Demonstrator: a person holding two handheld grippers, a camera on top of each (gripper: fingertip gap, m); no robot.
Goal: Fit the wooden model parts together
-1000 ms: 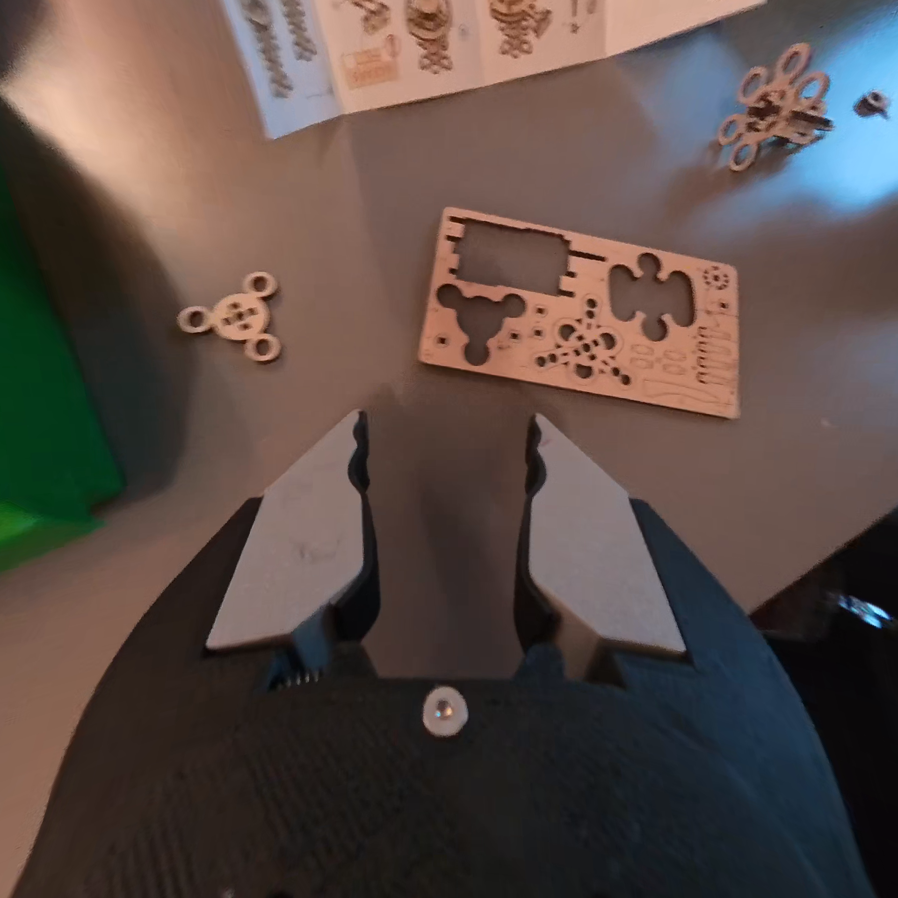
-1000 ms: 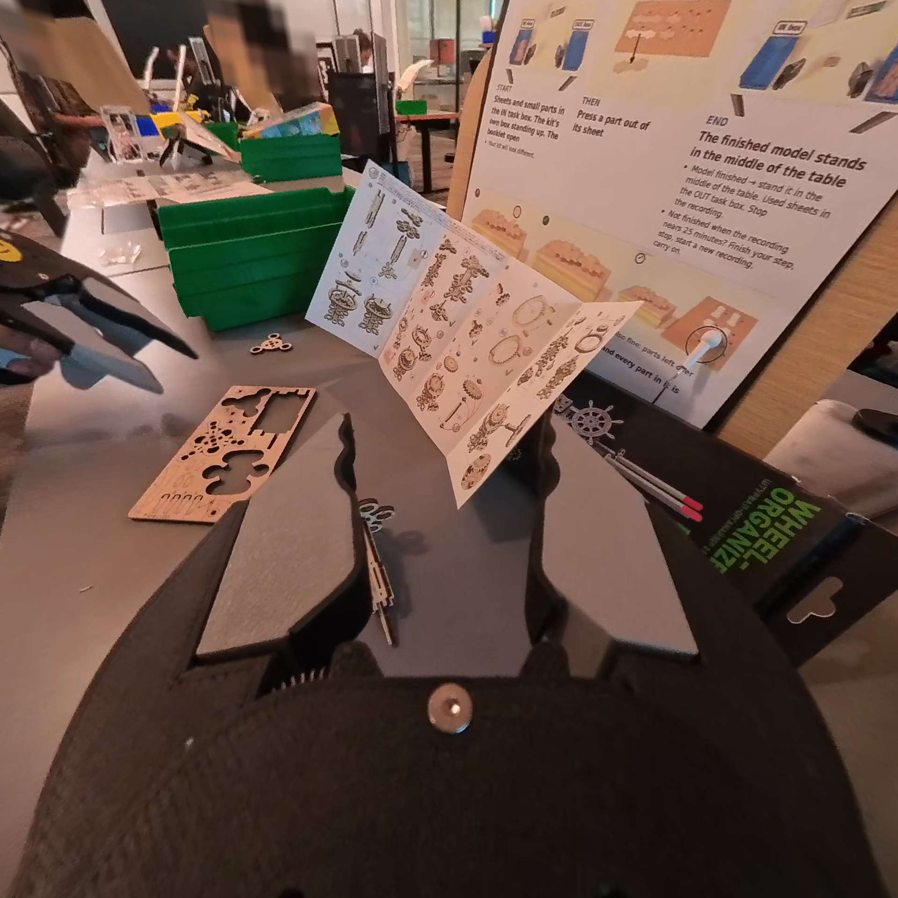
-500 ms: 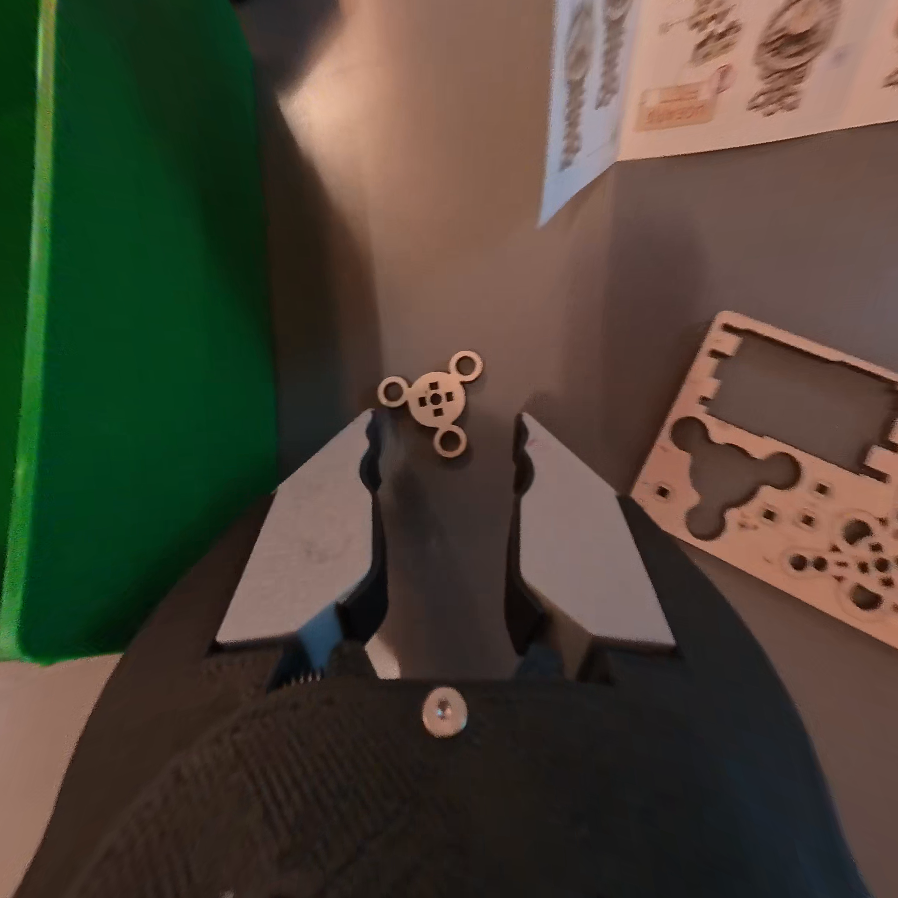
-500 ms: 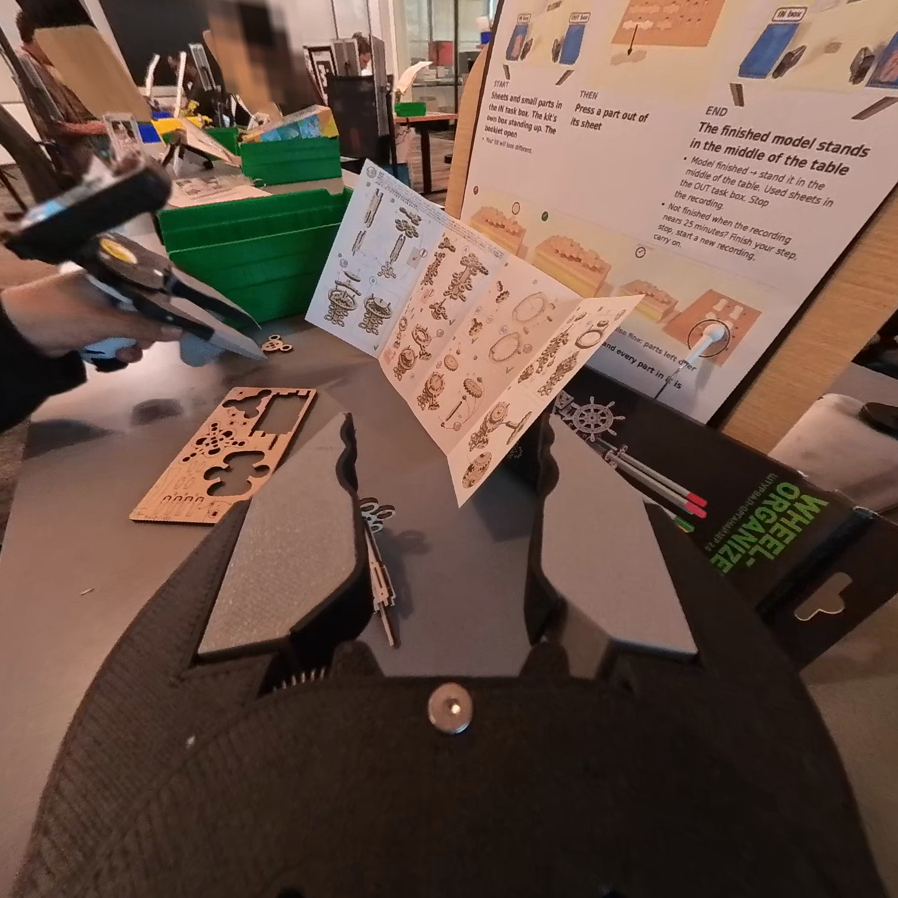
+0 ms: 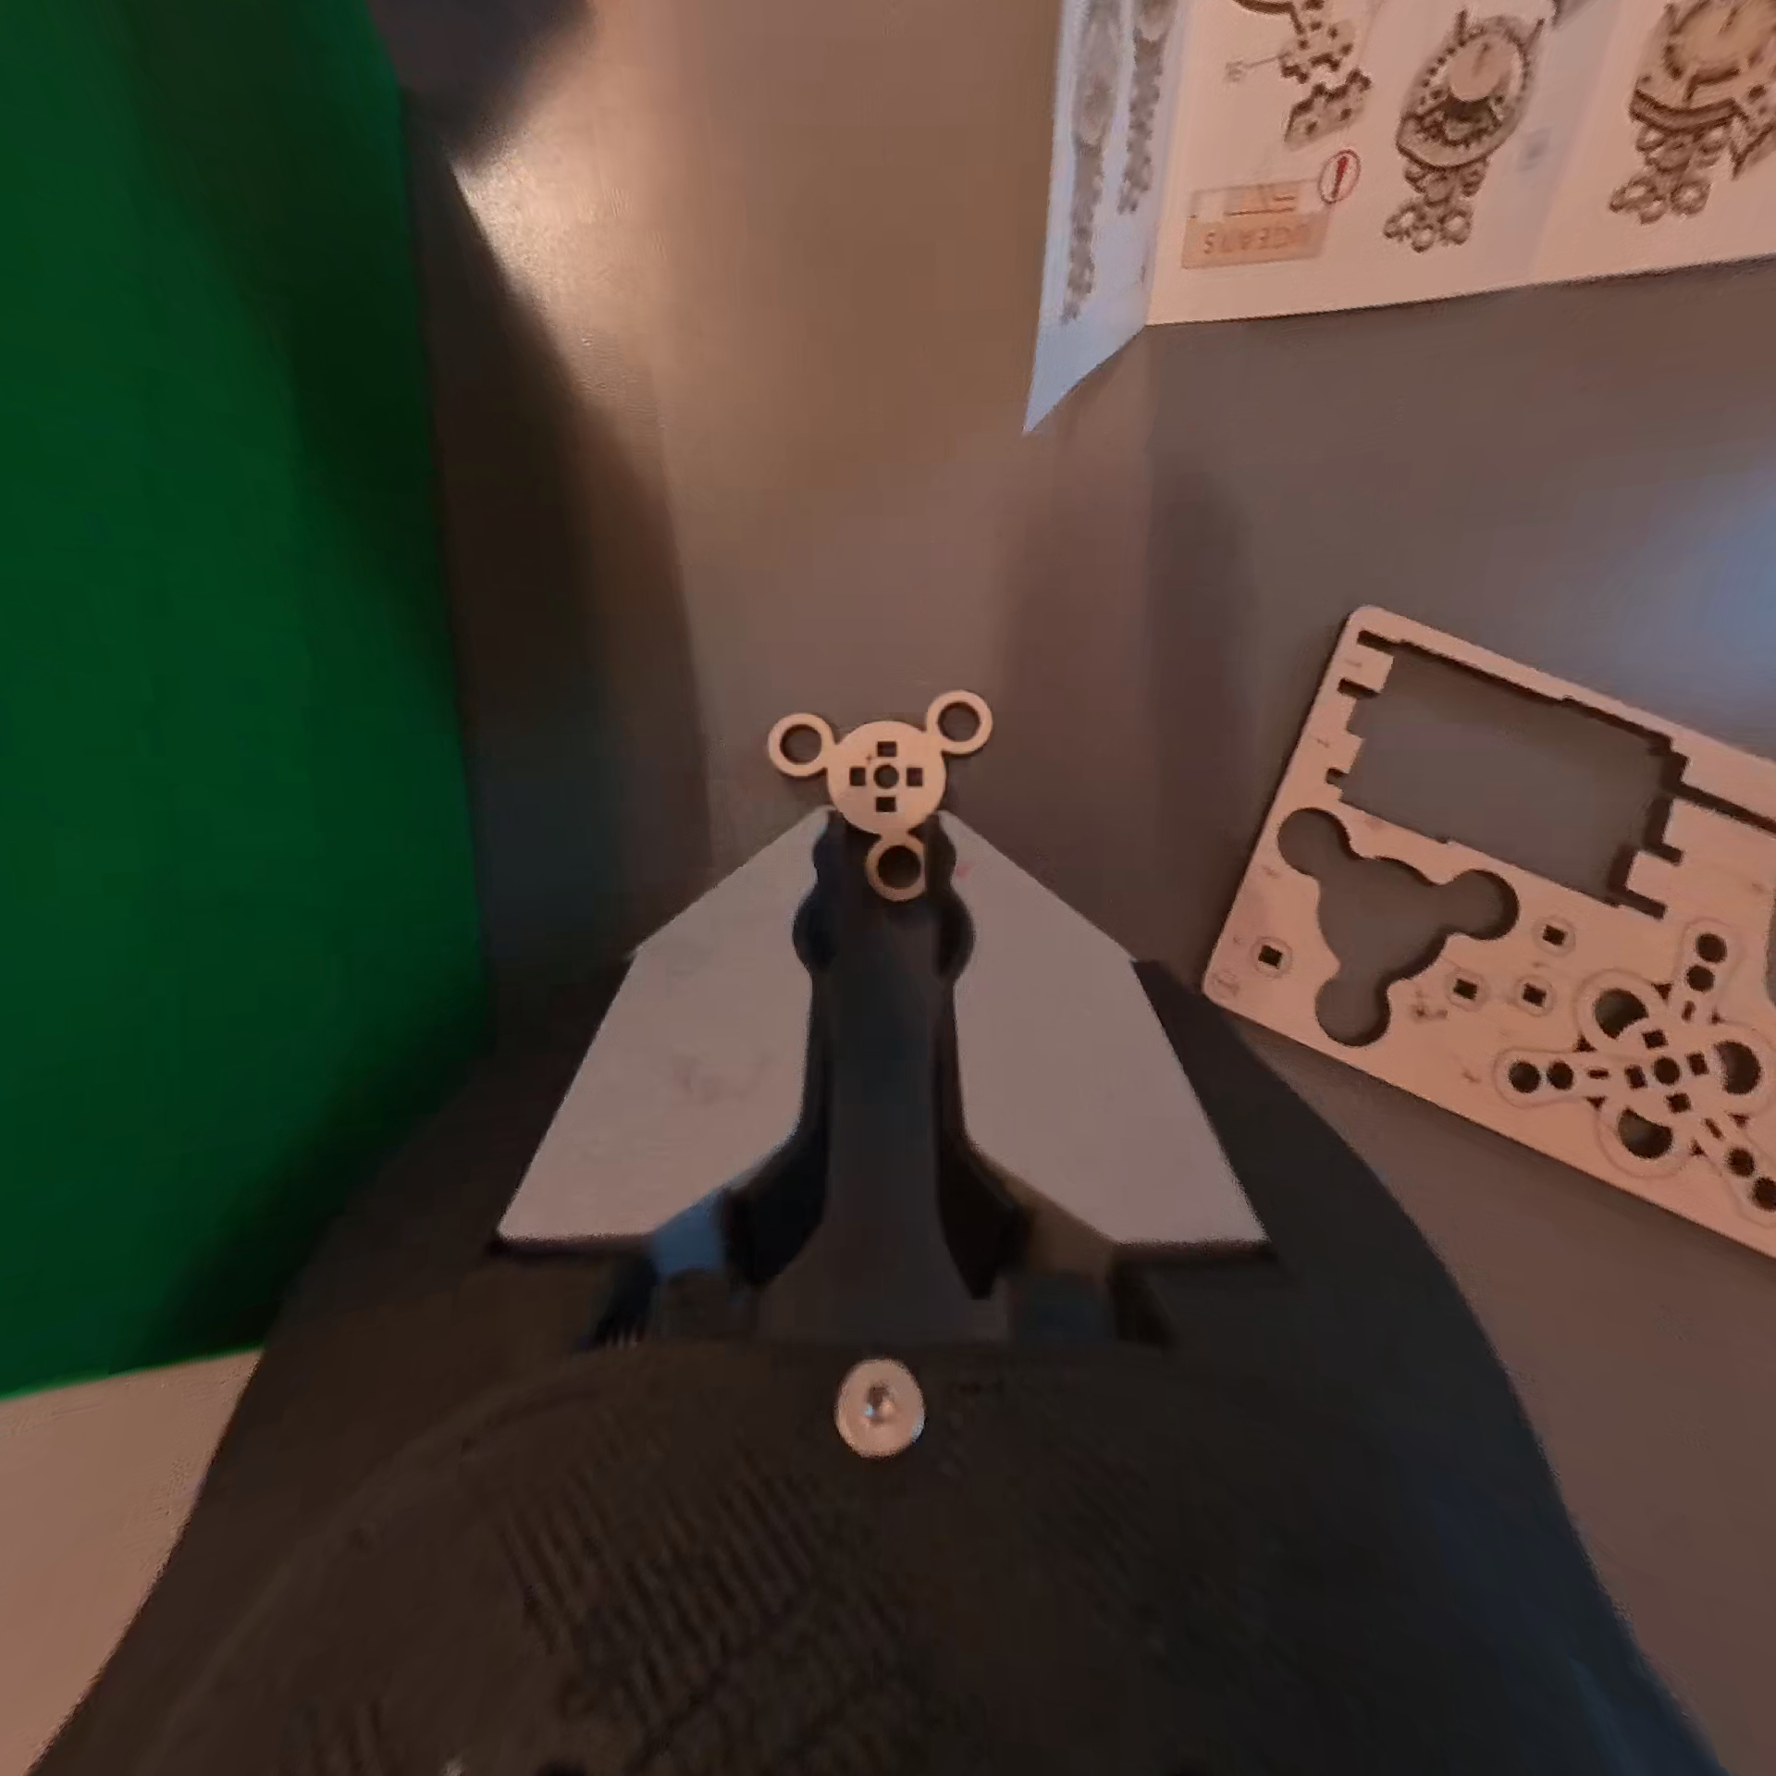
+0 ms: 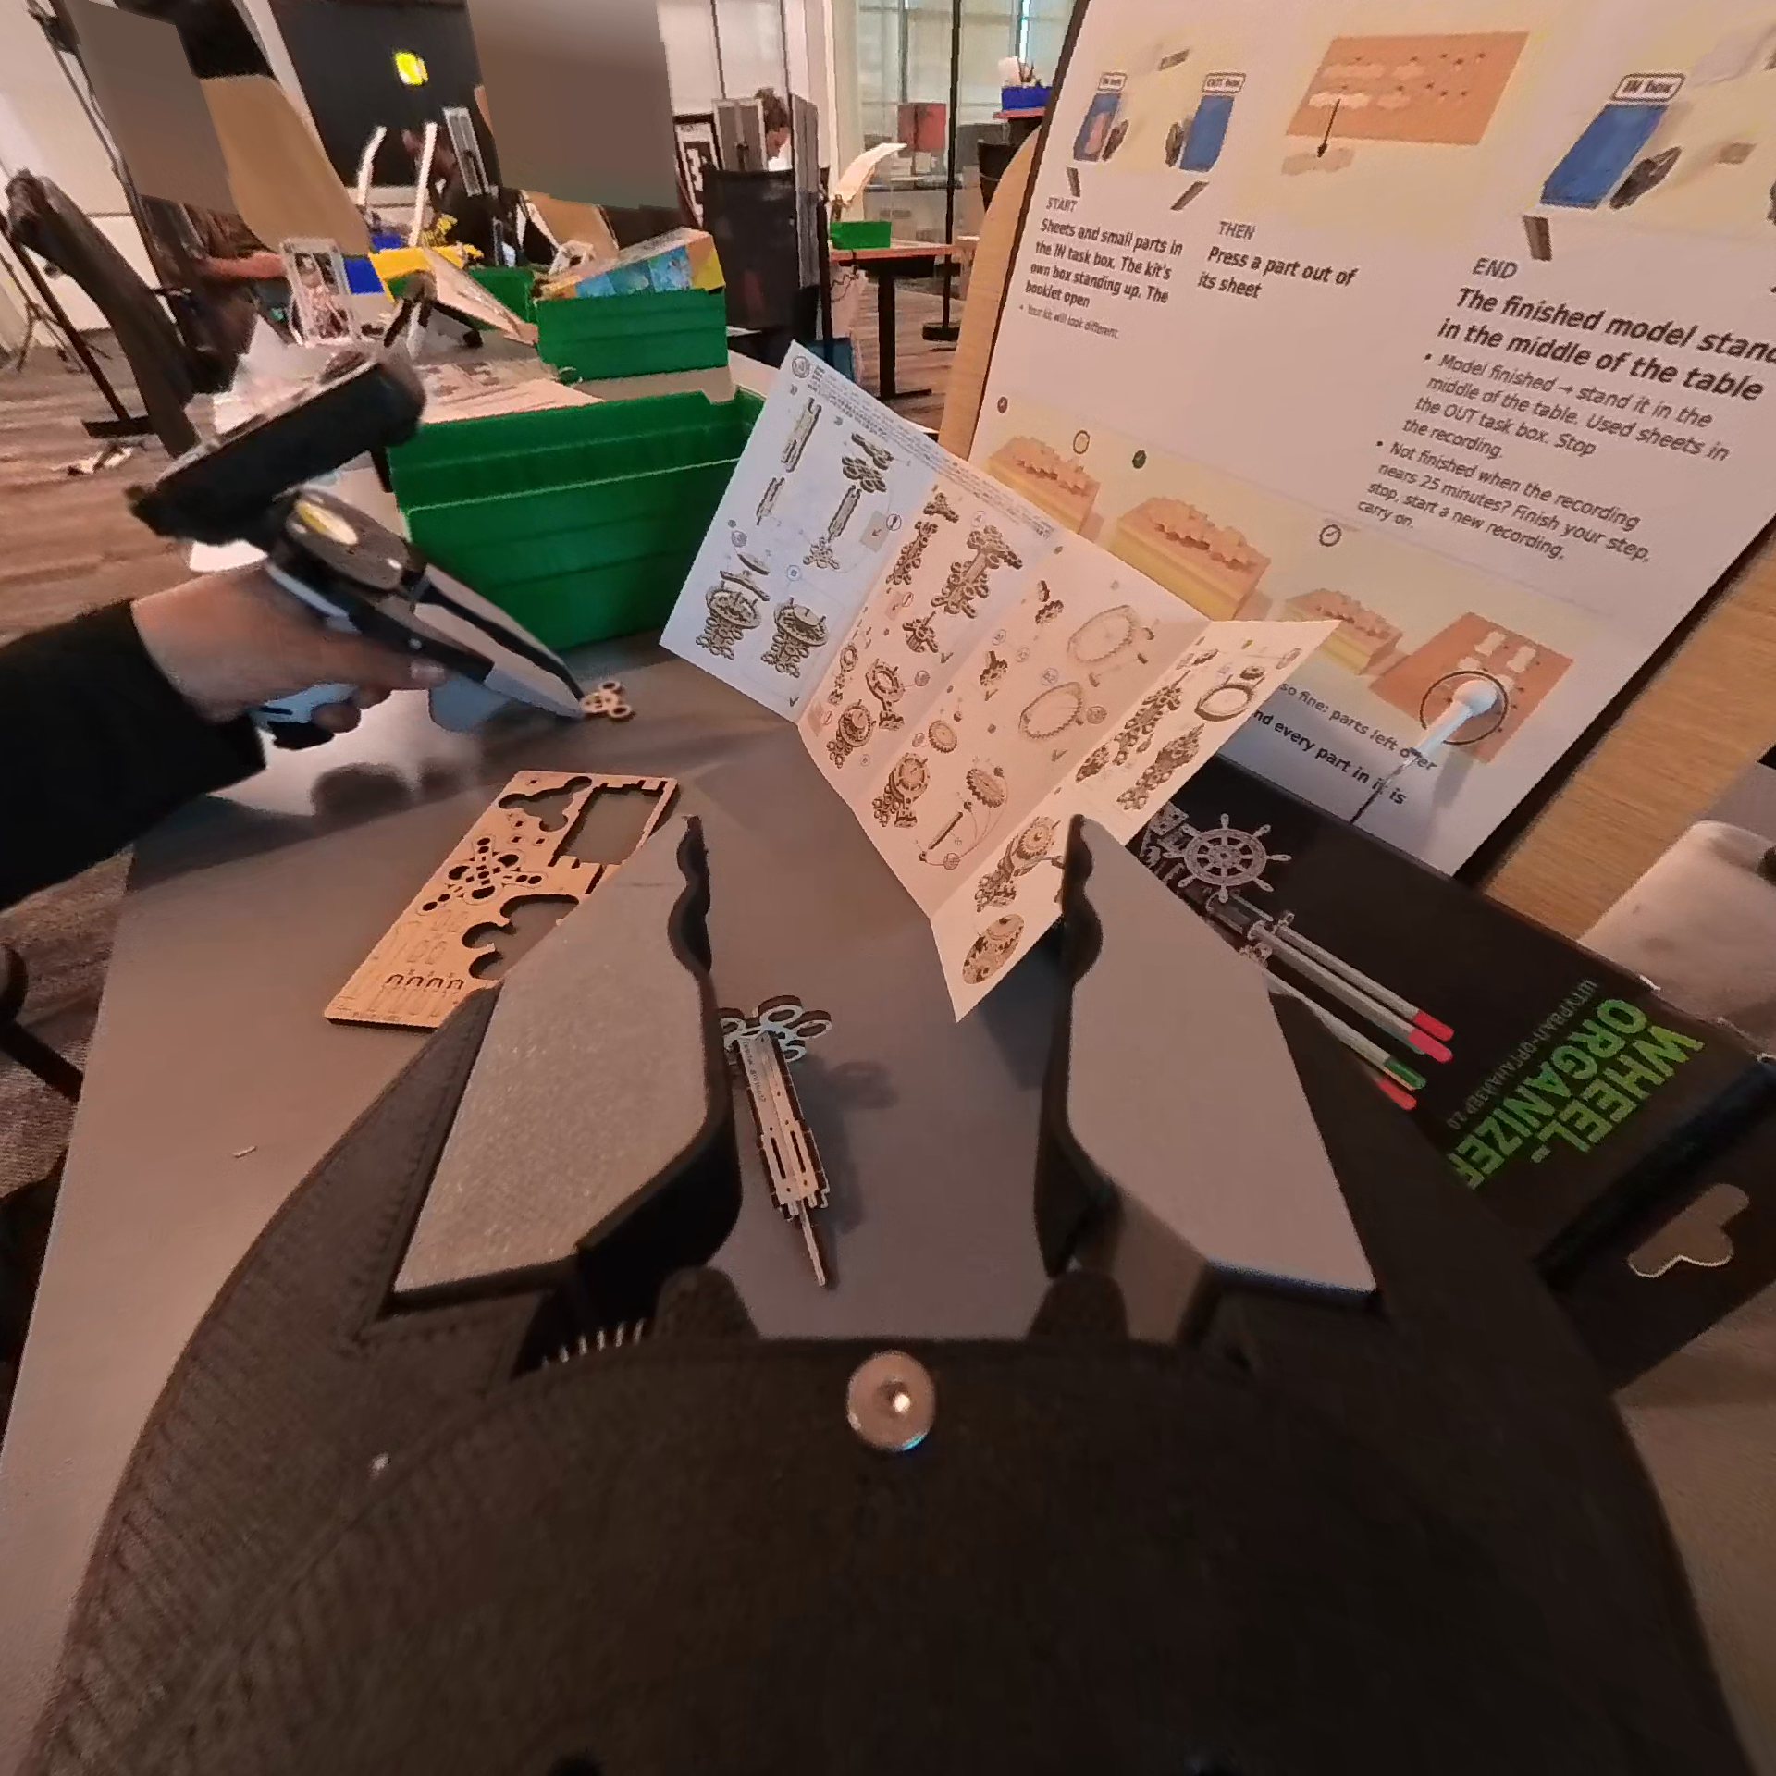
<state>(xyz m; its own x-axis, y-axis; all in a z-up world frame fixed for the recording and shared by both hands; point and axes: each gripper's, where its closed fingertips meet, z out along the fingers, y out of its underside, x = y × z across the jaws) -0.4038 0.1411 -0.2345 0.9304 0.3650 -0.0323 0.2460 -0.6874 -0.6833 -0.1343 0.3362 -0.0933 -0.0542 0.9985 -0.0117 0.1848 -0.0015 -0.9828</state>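
Note:
A small three-ring wooden part (image 5: 884,774) lies flat on the grey table beside the green bin. My left gripper (image 5: 889,836) has its jaws drawn in around the part's nearest ring and rests low on the table. The right wrist view shows this gripper (image 6: 567,697) in a person's hand, its tip at the part (image 6: 607,702). My right gripper (image 6: 889,855) is open and empty. It hovers over a partly built wooden shaft with a ringed end (image 6: 783,1105) that lies on the table between its fingers.
A punched-out wooden sheet (image 5: 1538,913) lies right of the left gripper and also shows in the right wrist view (image 6: 509,884). The instruction booklet (image 6: 961,673) stands open behind it. Green bins (image 6: 577,519), a black kit box (image 6: 1538,1057) and a poster board (image 6: 1393,336) ring the table. There is about 35 cm between the tips of the two grippers.
My left gripper swung left from the wooden sheet to the three-ring part, came down onto it and narrowed its jaws around the nearest ring. The right gripper has stayed still.

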